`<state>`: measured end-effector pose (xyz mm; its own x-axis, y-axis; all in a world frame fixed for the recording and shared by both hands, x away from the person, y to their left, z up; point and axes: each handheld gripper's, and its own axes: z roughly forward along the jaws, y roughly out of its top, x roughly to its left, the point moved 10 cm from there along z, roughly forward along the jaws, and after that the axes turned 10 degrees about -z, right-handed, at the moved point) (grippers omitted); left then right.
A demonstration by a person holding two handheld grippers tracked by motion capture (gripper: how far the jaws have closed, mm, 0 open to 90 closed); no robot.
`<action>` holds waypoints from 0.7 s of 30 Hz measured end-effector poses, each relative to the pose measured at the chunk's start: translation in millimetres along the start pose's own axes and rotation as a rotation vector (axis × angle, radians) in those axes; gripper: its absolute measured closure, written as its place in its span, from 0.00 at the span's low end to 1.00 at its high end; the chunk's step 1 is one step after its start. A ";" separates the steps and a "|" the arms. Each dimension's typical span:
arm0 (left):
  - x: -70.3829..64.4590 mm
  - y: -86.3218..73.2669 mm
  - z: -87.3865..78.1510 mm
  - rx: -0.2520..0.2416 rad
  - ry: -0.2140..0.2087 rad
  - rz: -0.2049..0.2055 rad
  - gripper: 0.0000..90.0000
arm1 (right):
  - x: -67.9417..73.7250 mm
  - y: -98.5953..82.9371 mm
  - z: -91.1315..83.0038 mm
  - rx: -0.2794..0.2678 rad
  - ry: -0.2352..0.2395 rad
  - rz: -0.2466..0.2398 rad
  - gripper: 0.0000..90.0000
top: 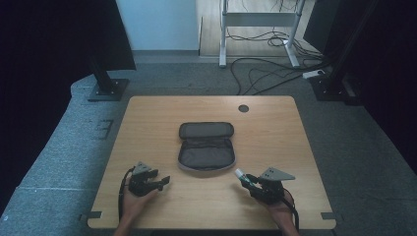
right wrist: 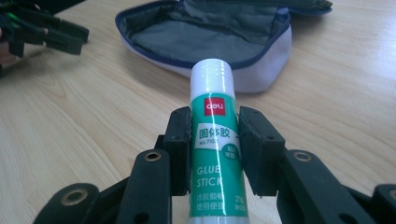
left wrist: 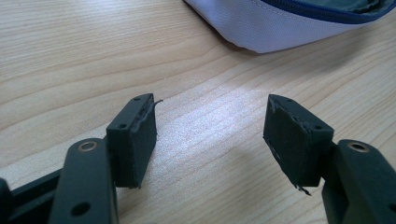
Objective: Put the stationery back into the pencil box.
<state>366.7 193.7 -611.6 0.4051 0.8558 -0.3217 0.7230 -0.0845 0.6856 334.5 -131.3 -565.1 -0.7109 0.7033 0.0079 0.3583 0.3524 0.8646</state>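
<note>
A grey pencil case (top: 205, 146) lies unzipped and spread open at the table's middle, its pale outer wall (left wrist: 280, 28) and blue-zipped rim (right wrist: 205, 46) close in the gripper views. My right gripper (top: 249, 181) is shut on a green-and-white glue stick (right wrist: 215, 154), white cap (top: 239, 173) pointing toward the case. My left gripper (top: 163, 182) stands open over bare wood to the case's near left, nothing between its pads (left wrist: 135, 140).
The wooden table (top: 147, 118) has a dark cable hole (top: 243, 108) at the back right. Cables and desk legs (top: 223, 34) stand on the floor beyond. The left gripper (right wrist: 42, 32) also appears at far left in the right gripper view.
</note>
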 end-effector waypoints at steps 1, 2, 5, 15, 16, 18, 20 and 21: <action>-0.1 -0.1 0.0 0.001 0.000 0.000 0.39 | -0.6 2.2 0.9 -0.004 0.001 0.004 0.73; -0.2 0.0 0.1 0.000 -0.001 0.000 0.39 | -1.3 4.1 1.4 -0.008 0.001 0.004 0.73; -0.9 -0.1 0.1 0.001 -0.002 0.002 0.39 | -3.0 9.8 2.2 -0.021 0.002 0.005 0.73; -1.9 -0.4 0.7 0.003 -0.004 0.005 0.39 | -4.7 29.1 5.0 -0.054 0.005 0.004 0.73; -2.0 -0.4 0.7 0.003 -0.004 0.005 0.39 | -4.6 30.3 5.8 -0.055 0.006 0.003 0.73; -2.1 -0.5 0.7 0.003 -0.004 0.005 0.39 | -4.4 32.9 7.7 -0.060 0.007 -0.001 0.73; -2.2 -0.6 0.8 0.004 -0.005 0.006 0.39 | -3.9 35.2 9.4 -0.062 0.010 -0.002 0.73; -2.2 -0.6 0.8 0.004 -0.005 0.005 0.39 | -3.8 36.0 10.1 -0.062 0.010 -0.002 0.73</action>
<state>365.8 191.4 -611.8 0.4118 0.8526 -0.3217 0.7232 -0.0911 0.6846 356.2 -115.1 -539.1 -0.7178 0.6961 0.0106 0.3184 0.3148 0.8942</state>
